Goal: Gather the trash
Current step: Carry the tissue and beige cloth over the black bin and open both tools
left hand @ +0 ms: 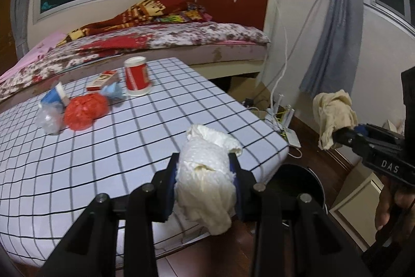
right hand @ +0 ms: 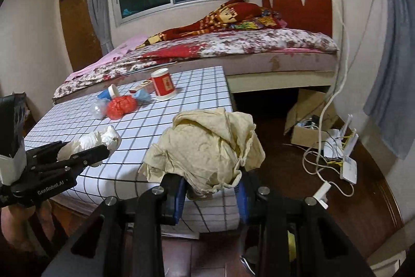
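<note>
Left wrist view: the left gripper [left hand: 205, 188] has its fingers clamped on a crumpled white paper towel [left hand: 207, 173], held above the near right corner of the counter [left hand: 129, 147], which wears a white cover with a black grid. At about four o'clock from that wad, just past the counter's edge, the dark round mouth of a bin [left hand: 298, 178] shows on the floor. At three o'clock the right gripper [left hand: 339, 133] hangs off the counter over the wooden floor, its fingers pinched on a crumpled beige tissue [left hand: 333, 116].

More trash lies at ten o'clock on the counter's far part: a red-orange plastic bag [left hand: 85, 112], touching a clear plastic bag [left hand: 49, 121] on its left, with a blue and white carton [left hand: 54, 96] just behind them. A light blue wad [left hand: 112, 91] sits at one o'clock from the red bag, beside a small red and white box [left hand: 102, 79], and a red and white cup [left hand: 136, 77] stands upside down to their right.

In the right wrist view the beige tissue [right hand: 207, 147] fills the centre, gripped at its lower end by blue-padded fingers [right hand: 180, 195], over the counter's [right hand: 181, 95] near right corner. A bed [right hand: 233, 48] stands behind the counter at twelve o'clock.
</note>
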A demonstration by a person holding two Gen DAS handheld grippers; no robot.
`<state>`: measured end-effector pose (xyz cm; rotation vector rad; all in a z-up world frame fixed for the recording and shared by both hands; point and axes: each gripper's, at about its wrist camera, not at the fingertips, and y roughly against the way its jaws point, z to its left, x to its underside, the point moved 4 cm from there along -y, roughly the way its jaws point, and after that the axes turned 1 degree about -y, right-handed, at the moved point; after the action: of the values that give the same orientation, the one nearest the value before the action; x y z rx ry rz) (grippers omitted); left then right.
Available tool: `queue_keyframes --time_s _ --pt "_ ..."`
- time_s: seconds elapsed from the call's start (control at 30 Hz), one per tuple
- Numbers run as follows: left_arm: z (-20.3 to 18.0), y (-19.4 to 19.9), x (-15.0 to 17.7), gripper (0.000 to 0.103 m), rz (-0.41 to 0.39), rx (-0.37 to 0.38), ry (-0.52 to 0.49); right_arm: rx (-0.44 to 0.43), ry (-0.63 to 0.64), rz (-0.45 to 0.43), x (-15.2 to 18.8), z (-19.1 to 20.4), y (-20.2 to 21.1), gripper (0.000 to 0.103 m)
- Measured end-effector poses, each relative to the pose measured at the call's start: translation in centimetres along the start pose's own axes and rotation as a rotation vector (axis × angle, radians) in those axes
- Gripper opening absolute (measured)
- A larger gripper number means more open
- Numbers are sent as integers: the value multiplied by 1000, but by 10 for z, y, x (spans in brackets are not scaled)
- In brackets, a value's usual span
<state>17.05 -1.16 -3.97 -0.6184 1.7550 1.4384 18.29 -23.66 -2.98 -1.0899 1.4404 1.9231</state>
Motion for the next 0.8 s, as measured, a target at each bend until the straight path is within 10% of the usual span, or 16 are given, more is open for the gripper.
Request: queue_keyframes --time_s 0.8 --pt "-116 -38 11 37 72 158 -105 125 -172 51 58 -100 21 35"
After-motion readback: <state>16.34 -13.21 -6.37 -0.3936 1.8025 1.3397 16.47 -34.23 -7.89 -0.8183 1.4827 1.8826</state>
